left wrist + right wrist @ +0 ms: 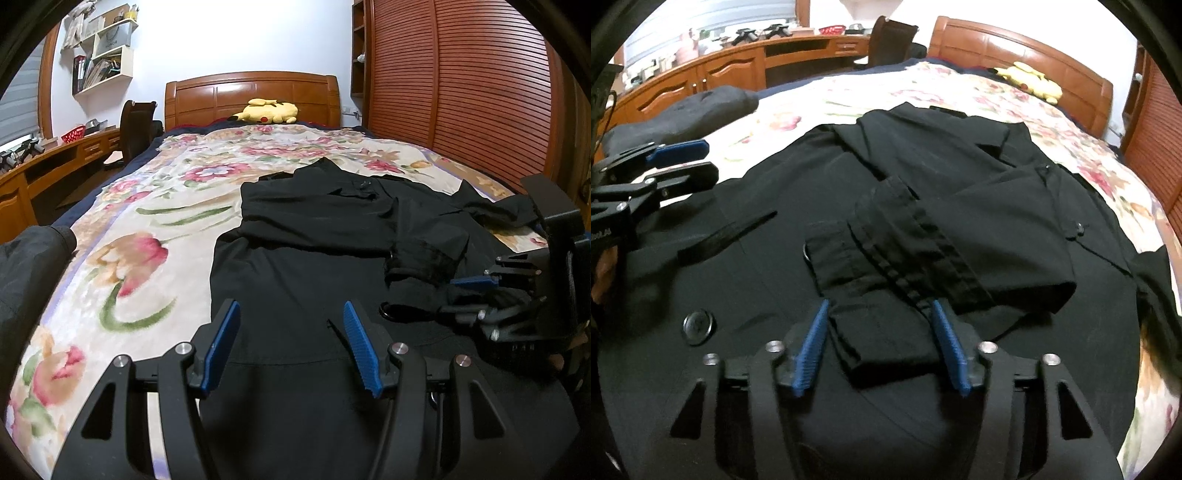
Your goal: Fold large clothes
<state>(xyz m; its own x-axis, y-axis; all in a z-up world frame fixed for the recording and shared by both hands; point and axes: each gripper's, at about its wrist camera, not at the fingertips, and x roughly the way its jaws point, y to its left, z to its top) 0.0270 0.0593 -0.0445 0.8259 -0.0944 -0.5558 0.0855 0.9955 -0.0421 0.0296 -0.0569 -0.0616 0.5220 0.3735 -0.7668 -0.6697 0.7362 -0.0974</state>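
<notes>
A large black coat (295,236) lies spread on the floral blanket (147,206) of a bed. My left gripper (291,304) hovers open over its lower front, with nothing between the pads. It shows at the left edge of the right wrist view as the left gripper (707,158). A black sleeve (905,243) is folded across the coat (757,258). Its end (886,343) lies between the blue pads of my right gripper (880,303), which stand on either side without visibly squeezing it. My right gripper (465,297) is low on the coat's right side.
A yellow plush toy (267,112) lies by the wooden headboard (251,92). A slatted wooden wardrobe (461,92) runs along the bed's right. Another dark garment (26,266) sits at the bed's left edge, with a desk (55,162) and chair (136,129) beyond it.
</notes>
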